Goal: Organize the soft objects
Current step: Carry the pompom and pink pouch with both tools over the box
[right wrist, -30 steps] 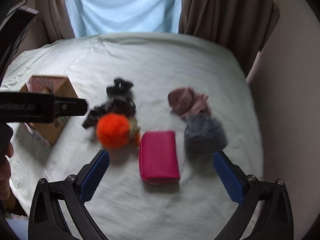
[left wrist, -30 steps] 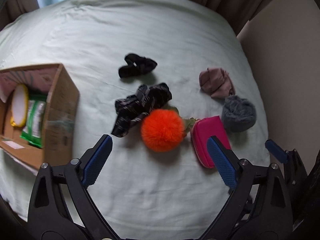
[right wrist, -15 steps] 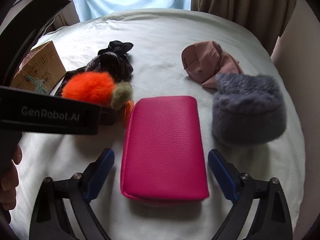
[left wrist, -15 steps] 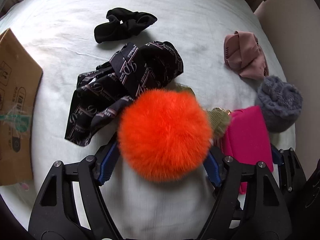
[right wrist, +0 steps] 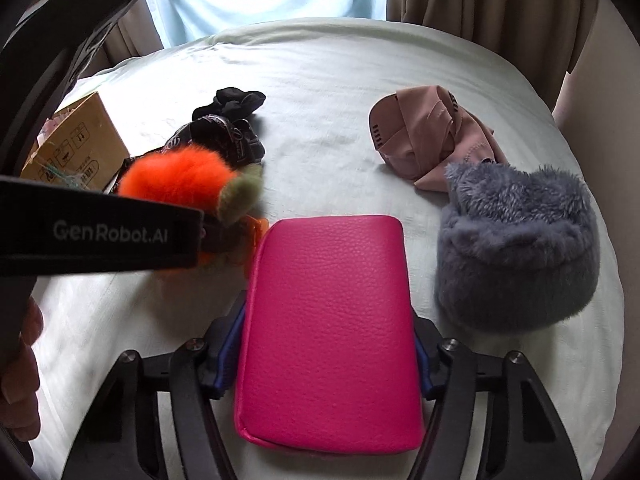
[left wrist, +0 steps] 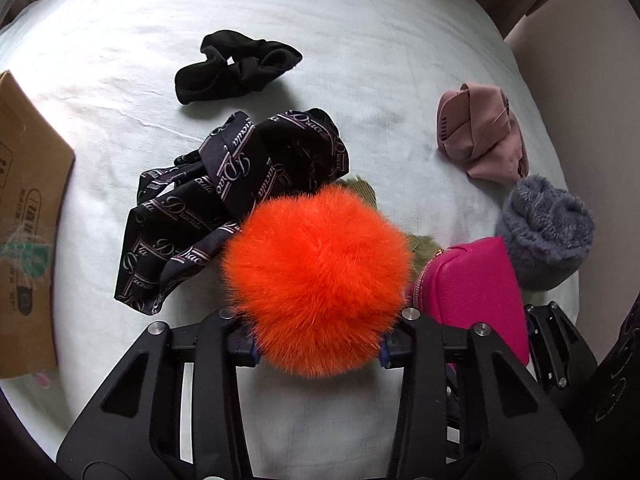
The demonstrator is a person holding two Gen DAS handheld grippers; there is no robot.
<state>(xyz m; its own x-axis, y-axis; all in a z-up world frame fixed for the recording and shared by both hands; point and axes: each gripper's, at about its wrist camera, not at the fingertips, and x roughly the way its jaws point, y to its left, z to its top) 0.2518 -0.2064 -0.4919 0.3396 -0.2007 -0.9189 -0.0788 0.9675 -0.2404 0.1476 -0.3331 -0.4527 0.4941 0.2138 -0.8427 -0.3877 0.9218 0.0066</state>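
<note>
Orange fur bulges between the left gripper (left wrist: 318,350) jaws, which have just been closing on the pompom (left wrist: 318,280); the right gripper (right wrist: 326,354) jaws have likewise been closing and now clamp the pink leather pouch (right wrist: 328,320). Both sit mid-bed (left wrist: 360,40), toward its right edge. Squeeze the pompom's core, not the fluff, then lift straight up.

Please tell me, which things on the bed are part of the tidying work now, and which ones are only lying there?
In hand now:
- orange pompom, between the left tongs, which have just been closing
- pink pouch, between the right tongs, also just closing

Lying about for now:
- black scrunchie
- printed black scarf
- dusty pink cloth
- grey fluffy hat
- cardboard box
</note>
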